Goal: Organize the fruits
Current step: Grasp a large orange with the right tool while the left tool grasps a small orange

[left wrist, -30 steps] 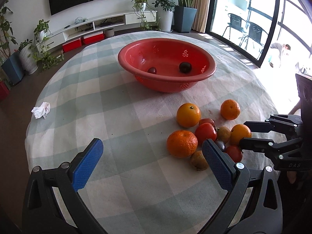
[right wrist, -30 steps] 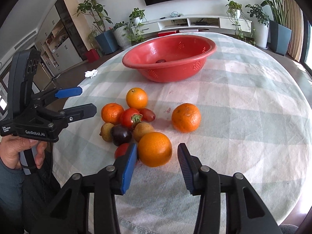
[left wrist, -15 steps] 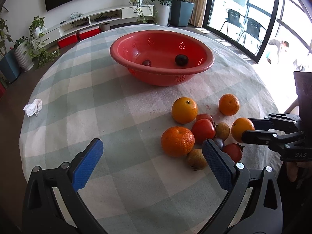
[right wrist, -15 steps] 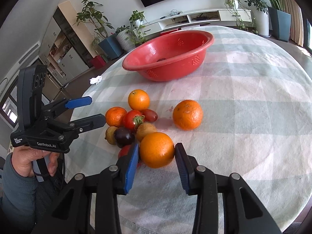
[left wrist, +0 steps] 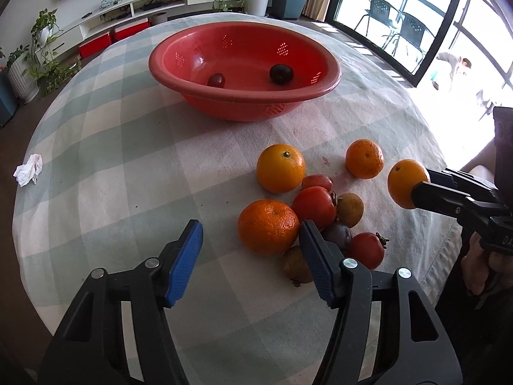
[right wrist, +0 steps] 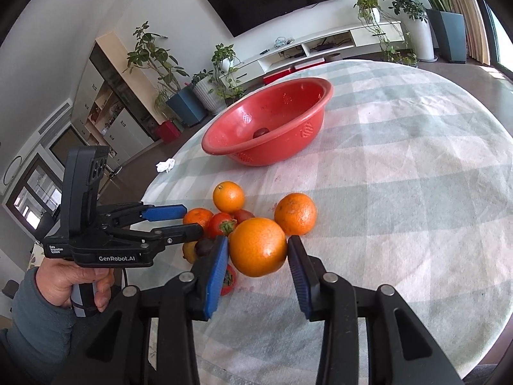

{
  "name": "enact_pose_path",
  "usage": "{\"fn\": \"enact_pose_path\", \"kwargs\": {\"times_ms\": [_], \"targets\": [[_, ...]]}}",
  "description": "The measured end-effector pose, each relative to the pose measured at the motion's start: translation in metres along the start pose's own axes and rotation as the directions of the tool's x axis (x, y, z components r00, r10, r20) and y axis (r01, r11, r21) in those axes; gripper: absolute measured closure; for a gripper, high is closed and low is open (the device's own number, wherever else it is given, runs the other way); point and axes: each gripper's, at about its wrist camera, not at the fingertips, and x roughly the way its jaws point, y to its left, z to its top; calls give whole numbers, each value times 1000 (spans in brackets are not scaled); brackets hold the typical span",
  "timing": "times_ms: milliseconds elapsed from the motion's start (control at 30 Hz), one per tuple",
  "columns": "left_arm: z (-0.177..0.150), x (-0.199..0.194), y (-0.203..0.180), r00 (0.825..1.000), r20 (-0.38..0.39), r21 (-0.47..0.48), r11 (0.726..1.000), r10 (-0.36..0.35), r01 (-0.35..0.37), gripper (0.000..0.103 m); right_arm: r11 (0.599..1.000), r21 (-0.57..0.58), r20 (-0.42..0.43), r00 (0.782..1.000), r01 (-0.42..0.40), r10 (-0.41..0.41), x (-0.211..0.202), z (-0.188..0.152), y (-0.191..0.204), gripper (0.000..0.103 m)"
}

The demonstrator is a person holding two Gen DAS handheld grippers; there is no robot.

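Note:
A red basin [left wrist: 243, 102] stands at the table's far side with a dark plum [left wrist: 281, 73] and a small red fruit [left wrist: 216, 80] inside; it also shows in the right wrist view [right wrist: 279, 147]. My right gripper [right wrist: 258, 253] is shut on an orange [right wrist: 258, 247] and holds it above the fruit pile; the held orange also shows in the left wrist view [left wrist: 405, 182]. My left gripper [left wrist: 250, 243] is open, with a mandarin [left wrist: 267, 226] between its fingers. Oranges [left wrist: 280, 167], tomatoes [left wrist: 314, 206] and kiwis [left wrist: 349, 209] lie clustered on the cloth.
A checked cloth covers the round table [left wrist: 128, 160]. A crumpled white tissue [left wrist: 29, 169] lies on the floor at the left. The table edge runs close to the fruit pile on the right [left wrist: 442, 250]. Plants and a TV shelf stand behind.
My right gripper closed on the orange and lifted it off the cloth. My left gripper narrowed and moved forward and right, around the mandarin.

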Motion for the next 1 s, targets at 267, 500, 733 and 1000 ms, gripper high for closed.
{"fn": "enact_pose_path", "kwargs": {"times_ms": [267, 500, 733, 1000], "targets": [[4, 6, 3, 997, -56, -1, 999, -46, 46, 42, 1000, -3, 17, 1000, -15, 15, -5, 1, -1, 62], [5, 11, 1, 997, -59, 5, 998, -59, 59, 45, 1000, -2, 27, 999, -19, 19, -9, 1, -3, 62], [6, 14, -3, 997, -43, 24, 998, -58, 60, 65, 1000, -6, 24, 1000, -17, 17, -10, 1, -3, 62], [-3, 6, -1, 999, -8, 17, 999, -50, 51, 66, 1000, -15, 20, 1000, -7, 7, -9, 0, -1, 62]]}}
